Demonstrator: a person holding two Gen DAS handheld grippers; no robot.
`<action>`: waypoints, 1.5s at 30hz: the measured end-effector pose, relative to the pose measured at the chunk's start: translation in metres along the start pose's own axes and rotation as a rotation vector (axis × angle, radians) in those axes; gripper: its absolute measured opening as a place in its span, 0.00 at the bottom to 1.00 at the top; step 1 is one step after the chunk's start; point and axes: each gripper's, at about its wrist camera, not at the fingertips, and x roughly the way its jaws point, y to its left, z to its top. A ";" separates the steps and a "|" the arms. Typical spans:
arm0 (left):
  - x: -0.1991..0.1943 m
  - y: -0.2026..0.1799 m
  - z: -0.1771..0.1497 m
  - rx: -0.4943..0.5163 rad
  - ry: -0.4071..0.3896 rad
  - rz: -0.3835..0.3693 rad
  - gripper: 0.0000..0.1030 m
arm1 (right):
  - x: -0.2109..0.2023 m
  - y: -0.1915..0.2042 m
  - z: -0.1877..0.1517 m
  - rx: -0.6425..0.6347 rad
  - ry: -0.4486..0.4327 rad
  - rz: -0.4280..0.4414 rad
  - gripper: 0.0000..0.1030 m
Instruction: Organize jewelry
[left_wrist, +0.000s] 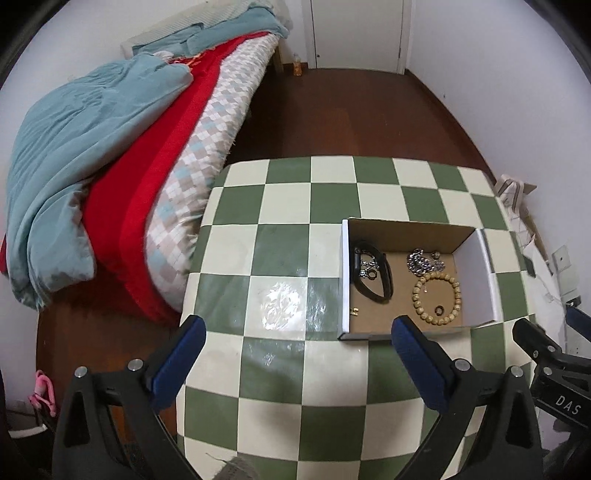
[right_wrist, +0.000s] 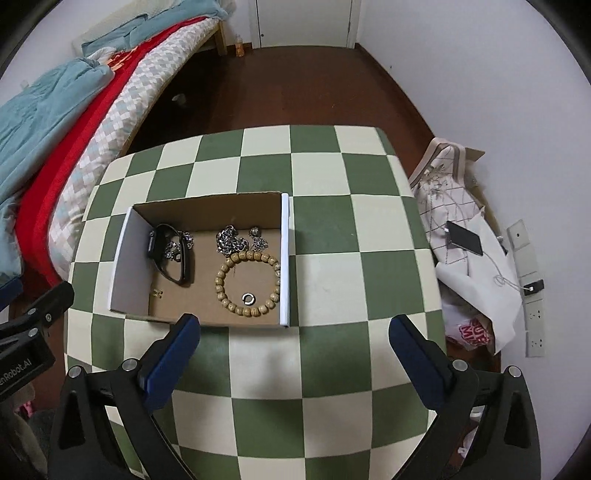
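An open cardboard box stands on the green-and-cream checkered table. Inside lie a wooden bead bracelet, a small silver ring within its loop, a silver chain heap, a black band and small gold earrings. My left gripper is open and empty, above the table left of the box. My right gripper is open and empty, just in front of the box.
A bed with blue and red blankets runs along the left of the table. Bags, paper and a phone lie on the floor at the right by the wall. A closed door is at the back.
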 end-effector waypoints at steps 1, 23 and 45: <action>-0.007 0.002 -0.003 -0.009 -0.013 -0.001 1.00 | -0.006 0.000 -0.003 0.001 -0.011 -0.003 1.00; -0.167 0.005 -0.065 -0.015 -0.277 -0.052 0.99 | -0.181 -0.022 -0.085 0.027 -0.287 -0.038 1.00; -0.247 0.012 -0.101 -0.010 -0.355 -0.123 0.99 | -0.303 -0.015 -0.143 0.008 -0.438 -0.002 1.00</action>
